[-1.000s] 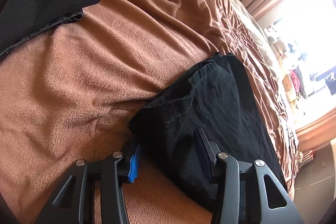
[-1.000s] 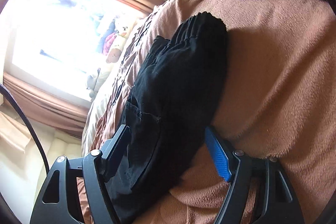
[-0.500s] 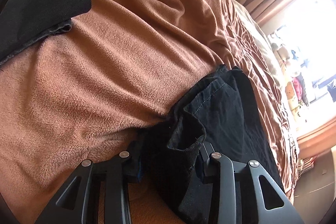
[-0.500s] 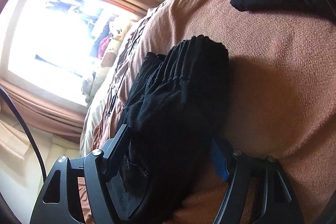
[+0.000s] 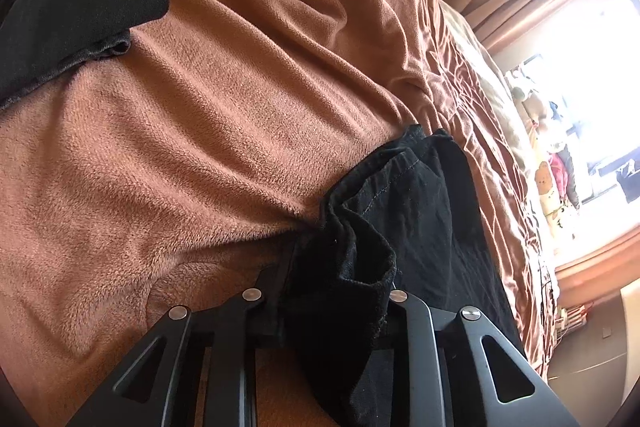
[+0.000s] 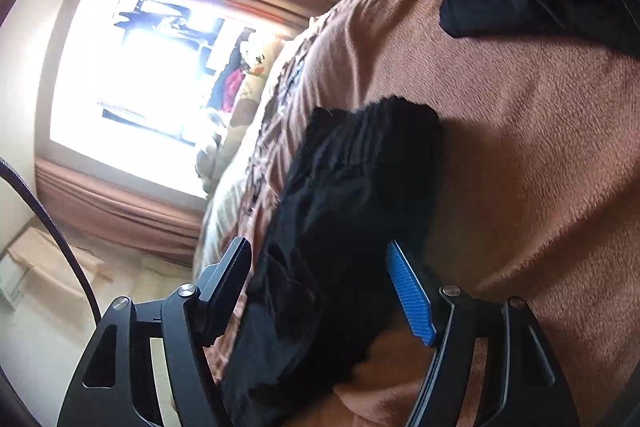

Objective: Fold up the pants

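Two grippers at black pants (image 5: 416, 203) on brown blanket (image 5: 208, 131) | left gripper (image 5: 334, 301): jaws closing, bunched cloth between, pads hidden | right gripper (image 6: 324, 291): jaws closing, pants between, grip unclear | dark clothes (image 5: 68, 27) cut off at frame edge

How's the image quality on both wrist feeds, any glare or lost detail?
Left wrist: window overexposed at right, black pants dark but seams legible. Right wrist: window glare washes out the left, pants nearly featureless black; fisheye bends edges in both.
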`<control>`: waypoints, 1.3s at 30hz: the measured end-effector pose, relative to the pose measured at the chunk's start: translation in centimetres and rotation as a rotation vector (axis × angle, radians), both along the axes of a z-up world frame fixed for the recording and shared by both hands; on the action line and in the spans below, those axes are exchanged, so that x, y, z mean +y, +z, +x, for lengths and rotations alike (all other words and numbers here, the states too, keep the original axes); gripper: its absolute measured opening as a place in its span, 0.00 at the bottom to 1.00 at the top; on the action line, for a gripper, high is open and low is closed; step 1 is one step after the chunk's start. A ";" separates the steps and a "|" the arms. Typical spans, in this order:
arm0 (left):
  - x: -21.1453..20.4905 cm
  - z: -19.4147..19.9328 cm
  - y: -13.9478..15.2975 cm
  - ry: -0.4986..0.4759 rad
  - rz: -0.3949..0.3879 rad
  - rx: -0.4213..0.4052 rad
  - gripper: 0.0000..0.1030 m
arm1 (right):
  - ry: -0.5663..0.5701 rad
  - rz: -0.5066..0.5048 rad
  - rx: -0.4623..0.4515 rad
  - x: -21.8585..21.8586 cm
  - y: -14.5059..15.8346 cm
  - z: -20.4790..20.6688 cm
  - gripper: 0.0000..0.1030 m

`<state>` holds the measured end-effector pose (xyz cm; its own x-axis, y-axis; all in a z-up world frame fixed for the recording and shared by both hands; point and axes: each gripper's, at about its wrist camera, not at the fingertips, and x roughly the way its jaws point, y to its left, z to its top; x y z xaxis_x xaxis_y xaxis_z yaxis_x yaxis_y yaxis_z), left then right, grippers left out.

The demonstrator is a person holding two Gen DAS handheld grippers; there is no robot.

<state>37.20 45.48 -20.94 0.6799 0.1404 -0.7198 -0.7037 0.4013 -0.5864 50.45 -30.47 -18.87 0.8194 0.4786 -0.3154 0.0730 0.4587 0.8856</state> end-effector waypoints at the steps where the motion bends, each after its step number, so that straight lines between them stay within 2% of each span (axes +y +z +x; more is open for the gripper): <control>1: -0.1 -0.1 -0.1 0.000 -0.004 -0.003 0.26 | 0.002 -0.032 0.034 0.1 -0.1 0.0 0.59; 3: -0.2 -0.1 -0.1 -0.005 -0.005 -0.001 0.26 | 0.009 -0.060 0.070 0.6 -0.6 -0.2 0.54; 10: 0.1 0.6 -0.6 -0.005 -0.010 -0.004 0.26 | 0.032 -0.134 0.098 1.8 0.3 2.4 0.52; 14: 0.2 0.9 -0.7 -0.003 0.002 -0.011 0.26 | 0.020 -0.167 0.102 2.5 0.9 4.1 0.39; 16: 0.2 0.9 -0.5 -0.005 0.007 -0.012 0.17 | 0.022 -0.156 0.089 2.3 1.1 3.8 0.19; 19: 0.0 0.9 0.4 -0.015 0.026 -0.036 0.13 | 0.017 -0.141 0.069 2.3 1.6 3.3 0.10; 29: -0.1 0.5 5.9 -0.042 0.058 -0.121 0.11 | 0.005 -0.141 -0.016 2.4 5.8 0.7 0.07; 39: -0.3 -2.7 9.2 -0.050 0.054 -0.153 0.11 | 0.011 -0.139 -0.018 2.1 7.9 -1.6 0.07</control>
